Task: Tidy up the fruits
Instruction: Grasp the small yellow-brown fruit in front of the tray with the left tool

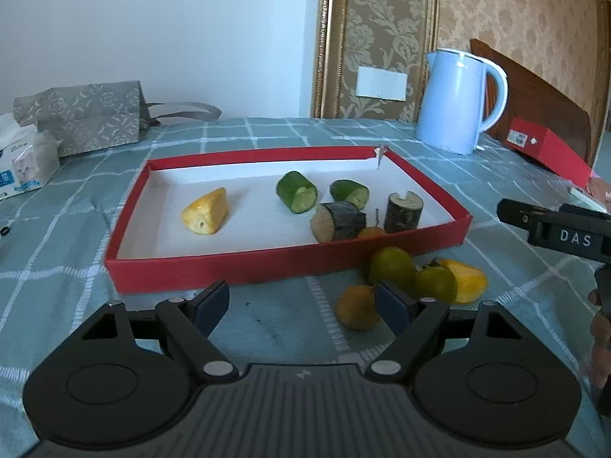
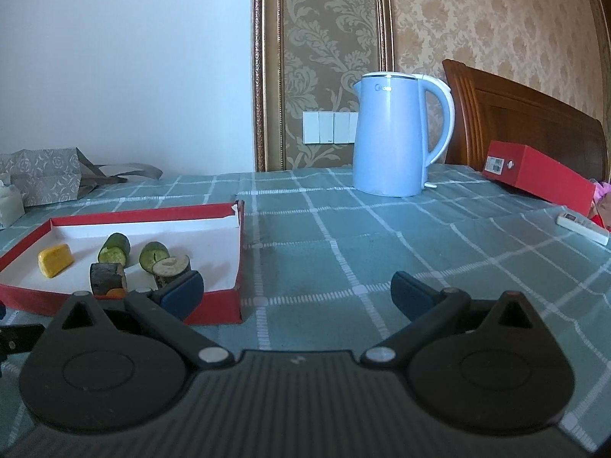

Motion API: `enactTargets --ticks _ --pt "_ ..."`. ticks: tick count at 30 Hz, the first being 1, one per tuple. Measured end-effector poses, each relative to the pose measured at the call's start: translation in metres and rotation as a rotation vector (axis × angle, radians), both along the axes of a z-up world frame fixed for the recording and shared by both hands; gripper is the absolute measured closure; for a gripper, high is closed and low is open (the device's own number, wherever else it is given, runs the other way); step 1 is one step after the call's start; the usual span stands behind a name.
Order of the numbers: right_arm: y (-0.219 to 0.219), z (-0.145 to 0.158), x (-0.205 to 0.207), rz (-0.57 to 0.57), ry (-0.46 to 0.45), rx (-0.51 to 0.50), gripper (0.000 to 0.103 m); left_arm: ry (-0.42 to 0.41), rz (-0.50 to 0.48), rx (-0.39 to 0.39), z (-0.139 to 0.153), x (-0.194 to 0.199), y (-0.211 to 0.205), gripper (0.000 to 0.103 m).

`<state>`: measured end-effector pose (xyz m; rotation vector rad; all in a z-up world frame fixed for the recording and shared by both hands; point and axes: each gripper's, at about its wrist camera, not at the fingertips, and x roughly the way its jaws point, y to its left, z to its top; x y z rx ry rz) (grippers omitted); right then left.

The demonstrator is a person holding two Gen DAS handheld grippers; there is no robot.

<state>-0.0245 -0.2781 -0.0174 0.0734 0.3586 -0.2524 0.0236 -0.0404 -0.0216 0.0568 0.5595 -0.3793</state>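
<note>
left gripper (image 1: 301,303) jaws released, its right finger (image 1: 393,305) partly hiding an orange fruit (image 1: 355,307) at the red tray's (image 1: 229,263) near edge; right gripper (image 2: 296,292) jaws released over bare desk (image 2: 343,229).

I see a pale blue kettle (image 2: 393,133) standing upright on the checked green tablecloth (image 2: 382,236). A closed red box (image 2: 542,175) lies near it, before a wooden headboard (image 2: 534,114). A patterned grey bag (image 1: 84,114) sits beside a tissue pack (image 1: 23,160), under damask wallpaper (image 2: 477,19).
</note>
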Motion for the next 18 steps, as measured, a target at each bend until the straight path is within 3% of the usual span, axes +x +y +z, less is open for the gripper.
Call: enactTargets --ticks 14,18 --pt "0.003 0.001 -0.002 0.011 -0.007 -0.006 0.000 0.007 -0.073 0.044 -0.004 -0.002 -0.021 0.020" --pt "0.003 0.001 -0.002 0.011 -0.010 -0.005 0.000 0.024 -0.103 0.056 -0.006 -0.001 -0.025 0.042"
